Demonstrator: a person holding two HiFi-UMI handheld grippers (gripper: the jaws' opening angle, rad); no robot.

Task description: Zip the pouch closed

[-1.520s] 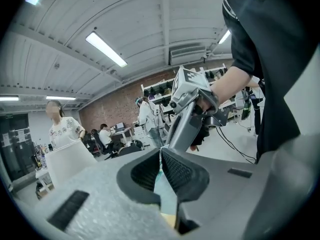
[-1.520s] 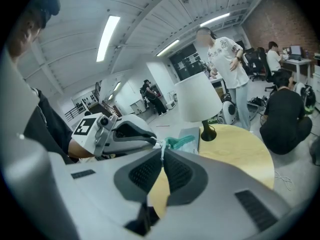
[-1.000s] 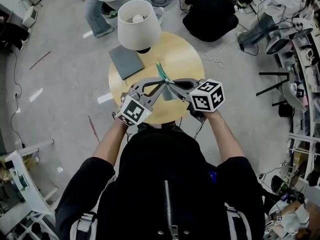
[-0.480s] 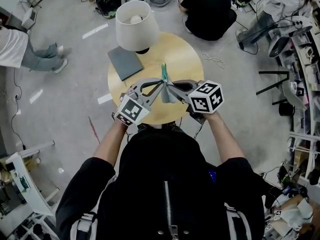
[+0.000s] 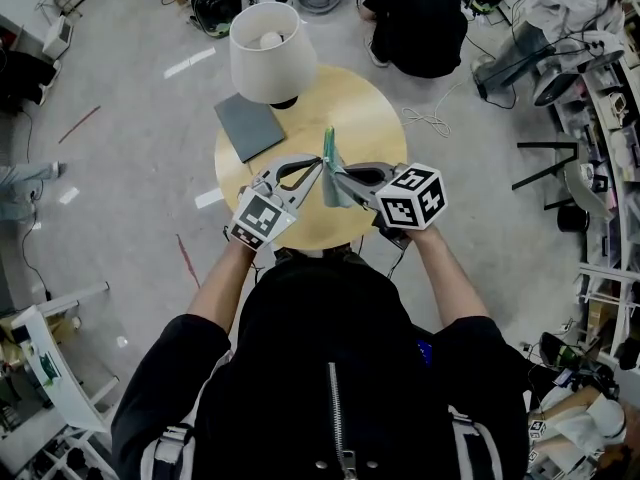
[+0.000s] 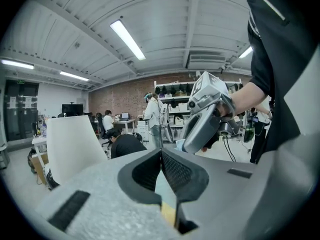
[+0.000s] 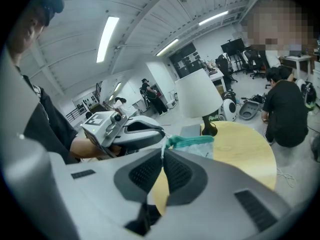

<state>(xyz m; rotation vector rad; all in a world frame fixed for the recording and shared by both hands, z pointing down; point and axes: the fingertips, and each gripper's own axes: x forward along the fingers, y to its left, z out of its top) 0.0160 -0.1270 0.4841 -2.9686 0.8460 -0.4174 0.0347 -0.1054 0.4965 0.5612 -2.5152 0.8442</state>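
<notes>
Round tabletop [image 5: 385, 123] lies bare across its right half. A white-shaded lamp [image 5: 268, 53] stands at its far-left edge, a flat grey pad [image 5: 250, 125] beside it. Left gripper [image 5: 321, 166] and right gripper [image 5: 335, 173] pinch an upright pouch [image 5: 329, 148] over the near middle.

Pouch [image 5: 328, 156] hangs between left gripper [image 5: 321, 162] and right gripper [image 5: 331, 175] above table [image 5: 375, 118], lamp [image 5: 268, 50] and slab [image 5: 250, 125] behind.
</notes>
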